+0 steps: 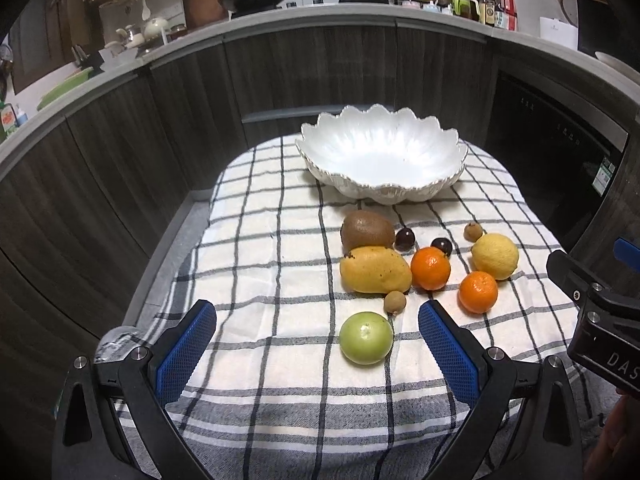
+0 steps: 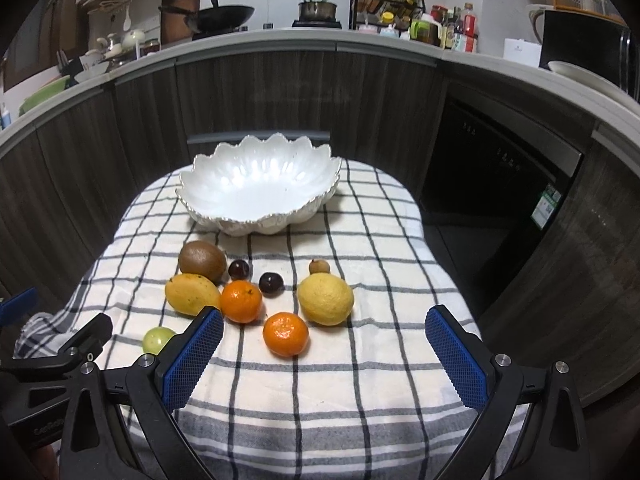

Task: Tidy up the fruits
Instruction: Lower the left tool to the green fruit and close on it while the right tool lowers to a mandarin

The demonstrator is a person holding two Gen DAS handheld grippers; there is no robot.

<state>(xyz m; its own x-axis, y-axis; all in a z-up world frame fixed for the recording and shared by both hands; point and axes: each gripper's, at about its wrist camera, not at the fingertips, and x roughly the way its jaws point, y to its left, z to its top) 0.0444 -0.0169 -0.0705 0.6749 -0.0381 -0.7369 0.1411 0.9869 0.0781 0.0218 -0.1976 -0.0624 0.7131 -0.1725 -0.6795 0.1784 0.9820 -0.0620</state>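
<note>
Item: my left gripper (image 1: 316, 344), jaws spread, brackets green fruit (image 1: 366, 338); right gripper (image 2: 324, 350), jaws spread, fronts tangerine (image 2: 285, 334); scalloped bowl (image 1: 320, 136) beyond awaits fruit.

The left gripper (image 1: 316, 344) has a black plastic frame with two fingers, and each finger carries a blue pad (image 1: 448, 350) with a fine grid texture. Silver round screws (image 1: 137, 353) sit at the finger joints. The right gripper (image 2: 324, 350) looks the same: black arms, blue textured pads (image 2: 192, 358), silver screws (image 2: 502, 359). On its body, white letters "DAS" (image 1: 622, 366) are printed.
</note>
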